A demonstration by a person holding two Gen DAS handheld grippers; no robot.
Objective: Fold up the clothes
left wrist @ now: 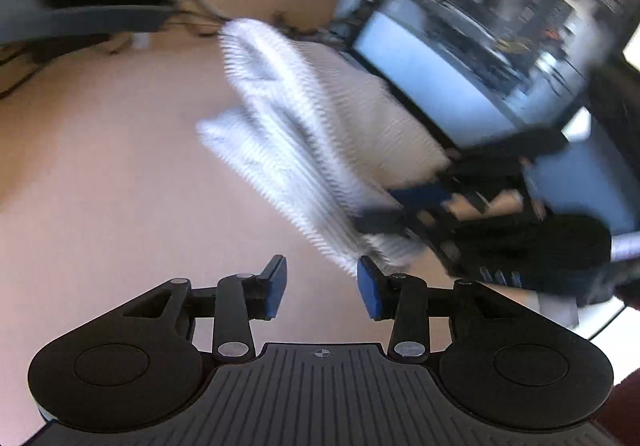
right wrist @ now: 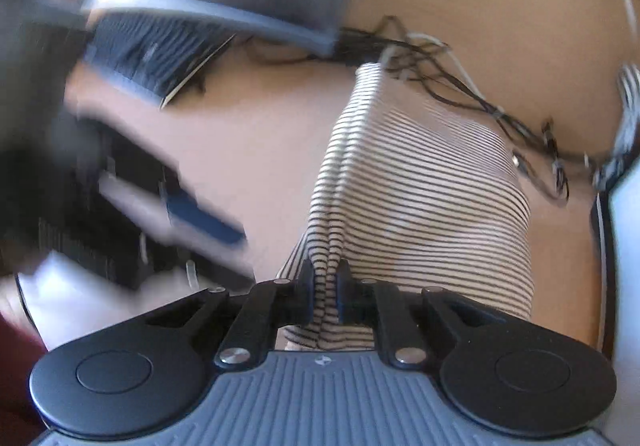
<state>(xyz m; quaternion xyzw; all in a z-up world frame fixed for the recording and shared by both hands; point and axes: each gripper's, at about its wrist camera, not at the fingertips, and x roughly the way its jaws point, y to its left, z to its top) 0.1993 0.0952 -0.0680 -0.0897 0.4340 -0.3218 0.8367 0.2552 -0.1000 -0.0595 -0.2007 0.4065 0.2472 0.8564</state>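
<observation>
On the light tan wooden tabletop, seen from the left wrist camera, the left gripper hovered with its blue-padded fingers spread apart and nothing between them. Just beyond its right finger lay the white garment with thin dark stripes, a long folded bundle running diagonally away from the camera; motion blur softened its pattern. At the garment's near end, farther right, the right gripper appeared as a dark blurred shape touching the cloth. Behind it stood a tilted dark-framed monitor, and a tangle of dark cables lay at the table's far edge.

From the right wrist camera, the left gripper occupied the left side as a blurred black form with one blue pad visible, apart from the cloth. A grey keyboard-like slab lay behind it. At centre, the right gripper had its fingers pressed together on a bunched fold of the striped garment, which extended away over the tabletop and draped down to the right. Whether the cloth was lifted or resting flat could not be told. Loose black and white cables lay beyond its far end.
</observation>
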